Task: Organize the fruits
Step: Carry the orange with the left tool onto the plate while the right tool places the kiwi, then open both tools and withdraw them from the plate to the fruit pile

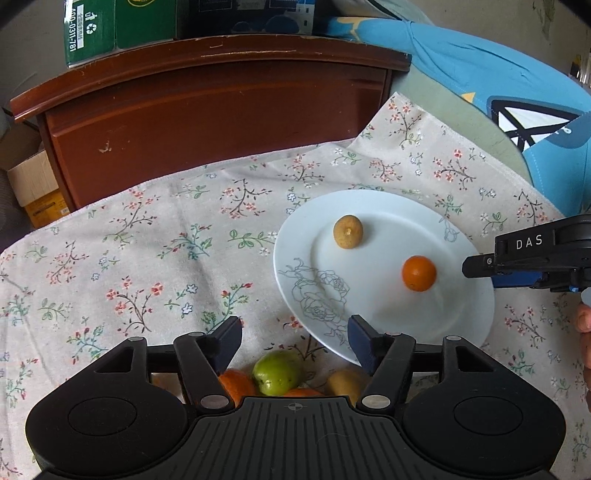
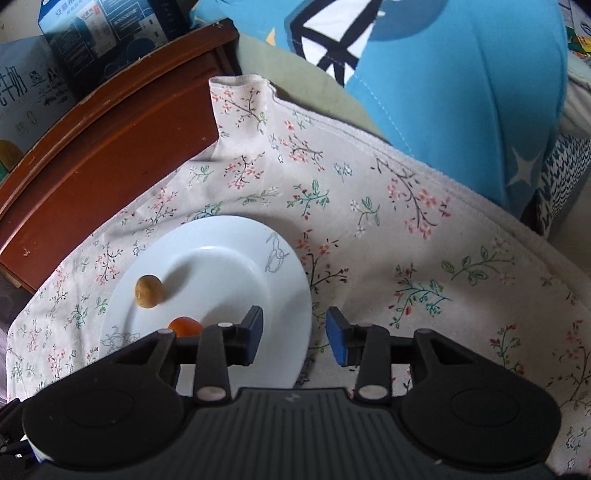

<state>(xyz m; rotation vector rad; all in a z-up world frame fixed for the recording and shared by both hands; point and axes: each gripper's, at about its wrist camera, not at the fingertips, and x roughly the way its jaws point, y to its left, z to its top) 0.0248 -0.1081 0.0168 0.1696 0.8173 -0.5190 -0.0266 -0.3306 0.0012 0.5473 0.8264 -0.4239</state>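
Note:
A white plate (image 1: 461, 325) lies on the floral cloth and holds a small orange fruit (image 1: 419, 273) and a brown round fruit (image 1: 348, 232). My left gripper (image 1: 295, 341) is open and empty, hovering above a heap of loose fruit: a green fruit (image 1: 277, 371), orange fruits (image 1: 236, 384) and a yellow-brown fruit (image 1: 345, 384). My right gripper (image 2: 295, 338) is open and empty over the plate's right rim (image 2: 288, 295); it also shows at the right edge of the left wrist view (image 1: 476, 266). The orange fruit (image 2: 184, 326) and brown fruit (image 2: 149, 291) lie left of it.
A dark wooden cabinet (image 1: 207, 110) stands behind the cloth with cartons (image 1: 122, 26) on top. A blue cushion (image 2: 461, 92) lies at the back right. A cardboard box (image 1: 33, 184) sits at the left on the floor.

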